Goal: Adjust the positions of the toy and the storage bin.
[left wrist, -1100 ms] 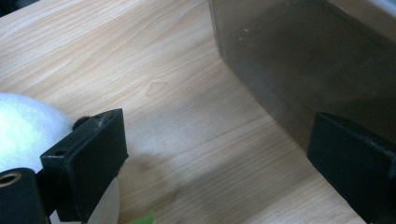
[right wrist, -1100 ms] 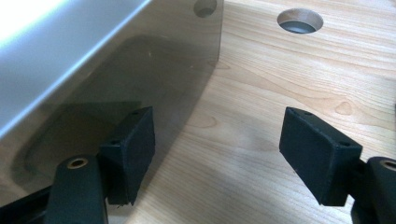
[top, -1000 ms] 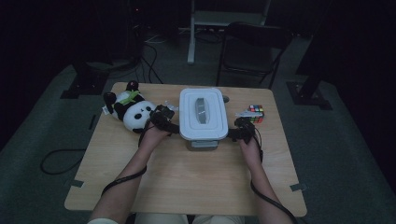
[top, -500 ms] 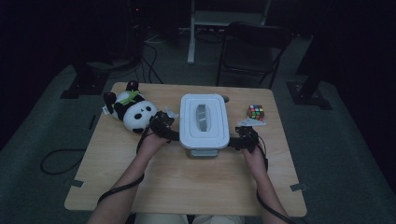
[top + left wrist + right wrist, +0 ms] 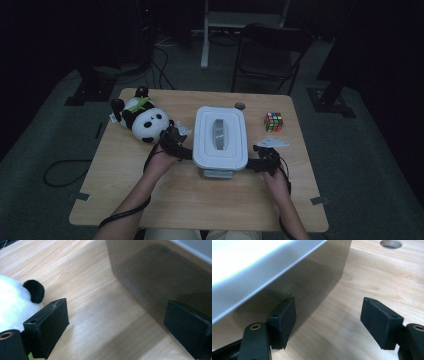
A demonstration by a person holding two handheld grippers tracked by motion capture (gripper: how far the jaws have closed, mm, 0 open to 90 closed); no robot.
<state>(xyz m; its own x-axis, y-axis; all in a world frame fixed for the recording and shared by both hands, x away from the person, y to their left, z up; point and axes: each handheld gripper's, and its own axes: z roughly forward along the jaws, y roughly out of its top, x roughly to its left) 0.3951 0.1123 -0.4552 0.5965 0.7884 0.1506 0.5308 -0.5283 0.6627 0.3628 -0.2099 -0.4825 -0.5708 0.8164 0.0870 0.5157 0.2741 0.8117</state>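
Wooden table point(image 5: 200, 200), cube point(image 5: 273, 121) up top, panda ear point(image 5: 34, 290) close

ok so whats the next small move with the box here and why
Probably bring both grippers inward against the box's side walls. The left gripper and right gripper flank the lidded white box with jaws open; each has one pad beside a wall and nothing clamped, so neither yet has a hold on it.
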